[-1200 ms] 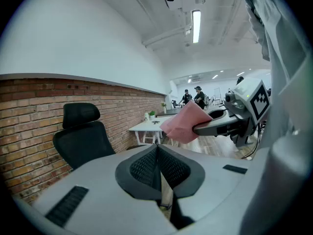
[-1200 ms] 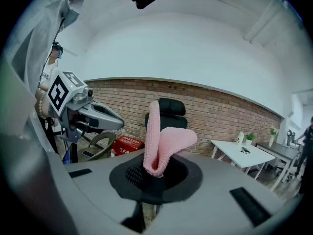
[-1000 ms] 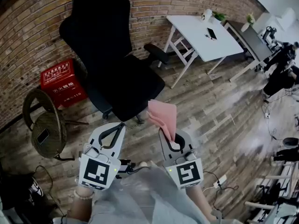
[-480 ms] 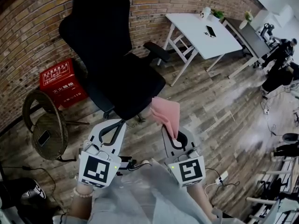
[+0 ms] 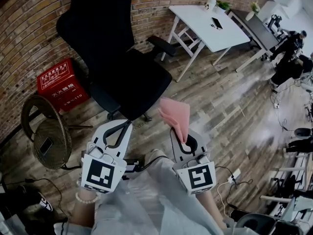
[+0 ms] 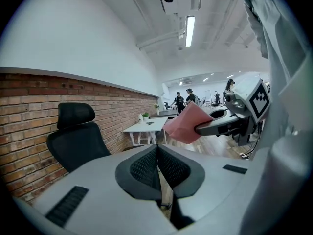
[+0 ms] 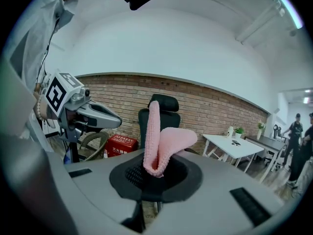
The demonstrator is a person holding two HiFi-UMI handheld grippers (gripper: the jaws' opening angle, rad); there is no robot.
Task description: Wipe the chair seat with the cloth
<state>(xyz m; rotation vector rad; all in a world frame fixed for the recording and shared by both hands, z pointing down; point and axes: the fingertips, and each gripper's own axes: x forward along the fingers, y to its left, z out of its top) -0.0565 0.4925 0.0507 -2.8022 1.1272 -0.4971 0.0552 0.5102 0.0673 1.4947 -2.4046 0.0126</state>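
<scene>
The red box (image 5: 57, 84) against the brick wall, at the left of the head view, bears white lettering too small to read. The pink knitted cloth (image 5: 175, 115) is pinched in the right tongs (image 5: 182, 140). It is folded over and stands up out of them, in the air in front of the black office chair (image 5: 139, 80), clear of the seat. The left tongs (image 5: 126, 126) are pressed together on nothing, just beside the right ones. At the upper right, a white worktop (image 5: 193, 21) carries a dark phone (image 5: 216, 23) and a small potted plant (image 5: 223, 5). At the lower left, a round wicker chair (image 5: 46, 129) holds a flat dark object (image 5: 45, 144).
</scene>
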